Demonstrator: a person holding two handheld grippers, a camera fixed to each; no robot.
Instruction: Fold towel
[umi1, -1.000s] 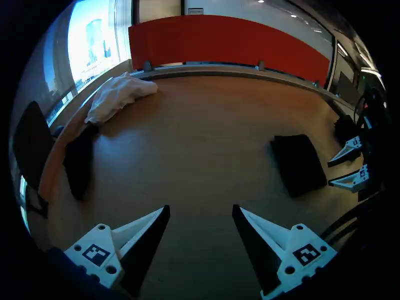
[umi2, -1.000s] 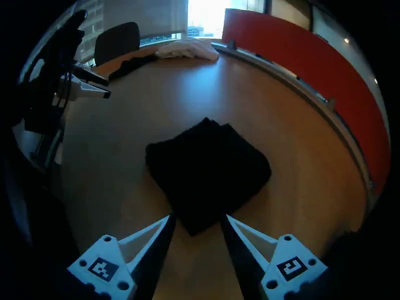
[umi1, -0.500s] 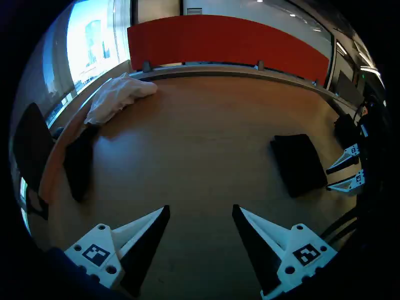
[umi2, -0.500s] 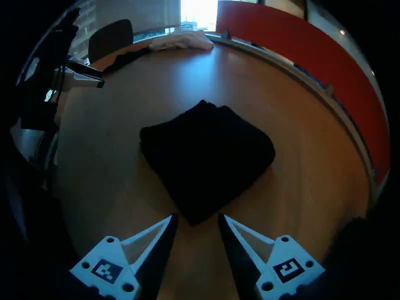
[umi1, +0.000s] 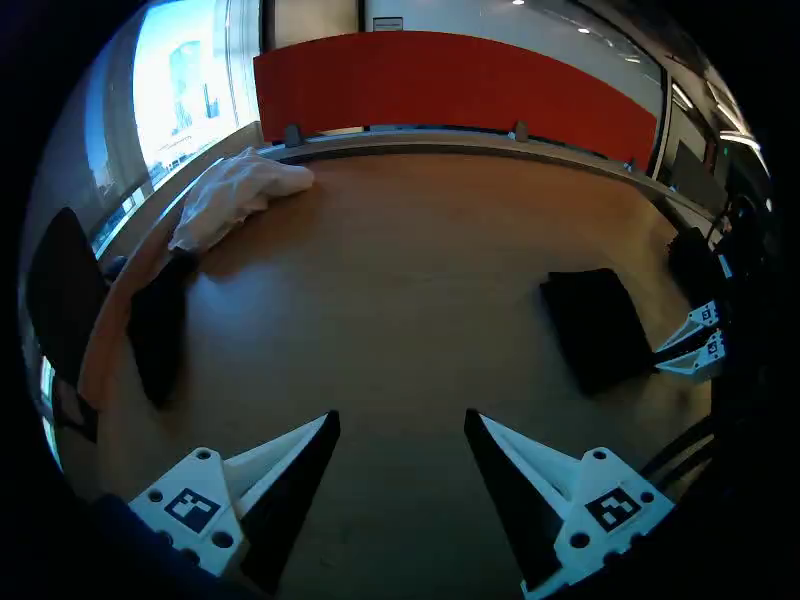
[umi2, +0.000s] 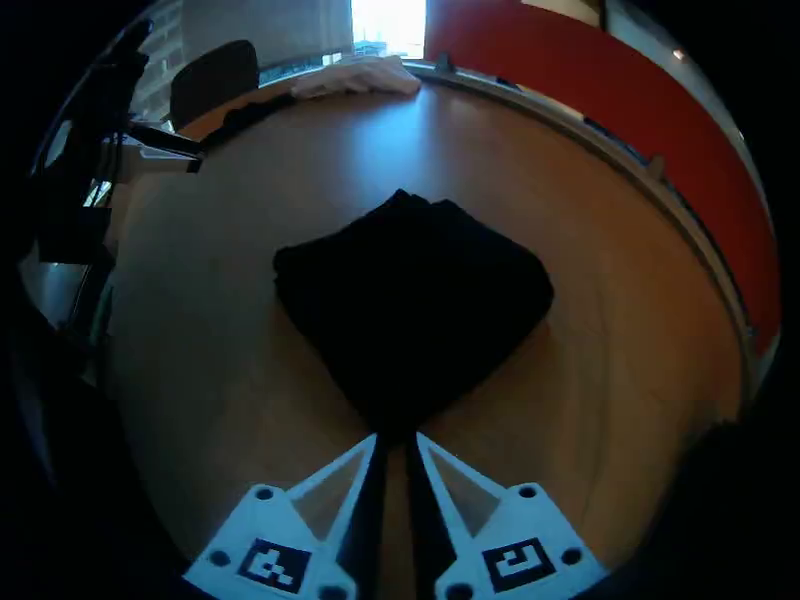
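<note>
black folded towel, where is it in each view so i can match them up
Left gripper view: the black towel lies at the right, about midway up.
Right gripper view: it lies in the middle, with its near corner at the tips of the right gripper.
Shared landmark: the white cloth at the table's far edge, upper left in the left gripper view, top centre in the right gripper view.

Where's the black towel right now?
The black towel lies on the table, centred in the right gripper view, near corner at the right gripper's almost closed jaws; in the left gripper view, far right.
</note>
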